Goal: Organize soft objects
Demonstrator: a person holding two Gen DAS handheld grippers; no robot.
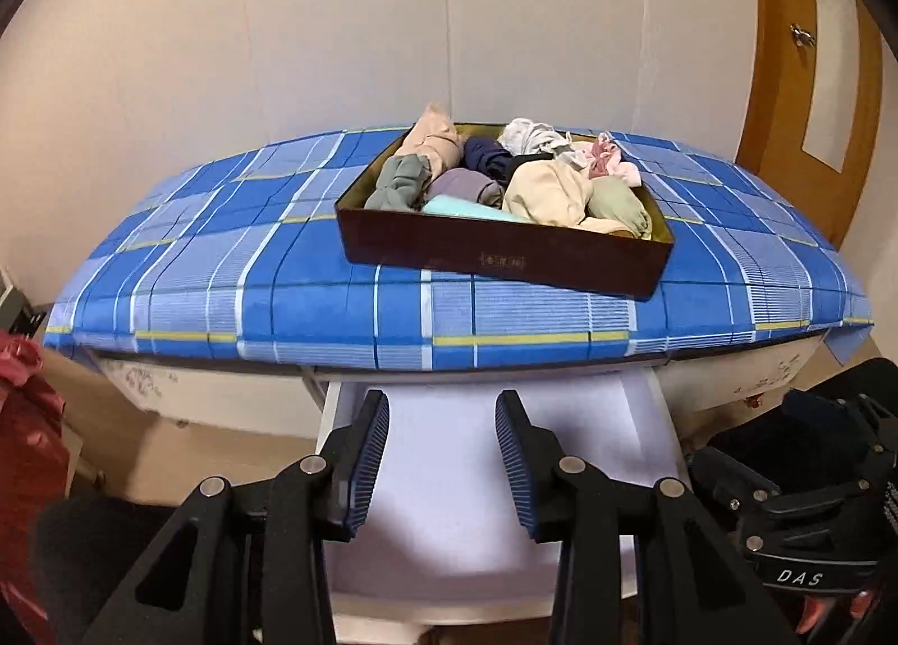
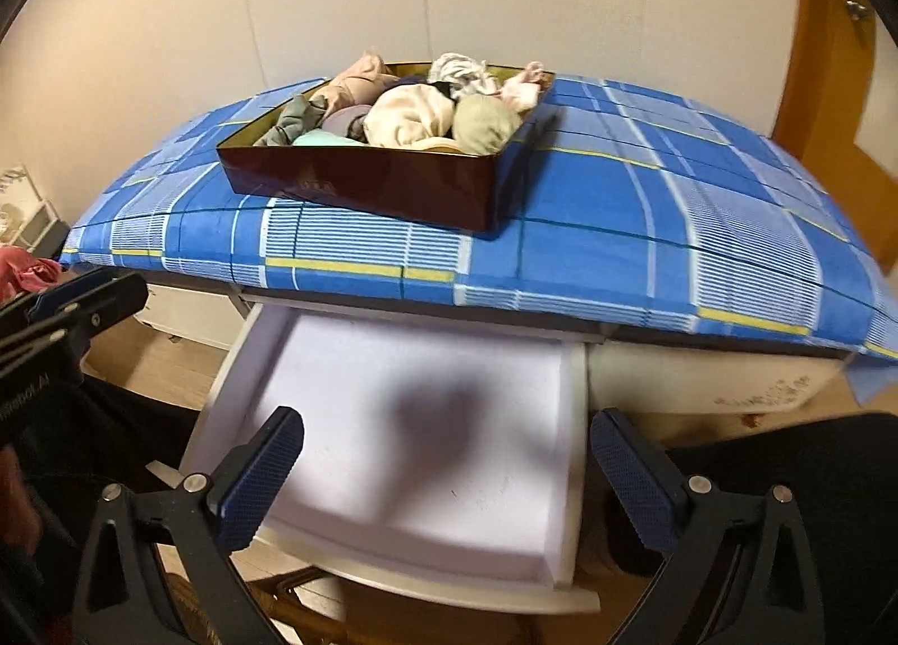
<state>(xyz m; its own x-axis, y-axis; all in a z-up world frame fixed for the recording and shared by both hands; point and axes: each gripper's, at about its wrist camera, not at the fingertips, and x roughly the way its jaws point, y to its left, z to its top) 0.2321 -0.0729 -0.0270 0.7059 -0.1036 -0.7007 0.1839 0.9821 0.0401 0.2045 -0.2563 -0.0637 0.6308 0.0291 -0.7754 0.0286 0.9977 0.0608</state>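
Rolled clothes [image 1: 505, 184] fill the dark box [image 1: 494, 260] on the plaid-covered bench [image 1: 224, 274], at twelve o'clock from both grippers. Left gripper [image 1: 442, 462] jaws stand narrowly apart, empty; right gripper [image 2: 446, 482] jaws gape wide, empty, over the open white drawer [image 2: 404, 420], whose whole floor only the right wrist view shows.

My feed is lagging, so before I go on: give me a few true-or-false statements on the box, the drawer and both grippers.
1. The dark brown rectangular box holds rolled soft clothes. True.
2. The box stands on the bare floor. False: it stands on the blue plaid cloth covering the table.
3. The white drawer under the table is pulled out and has nothing in it. True.
4. The right gripper clamps a garment. False: its jaws stand wide apart with nothing between them.
5. The left gripper holds nothing. True.
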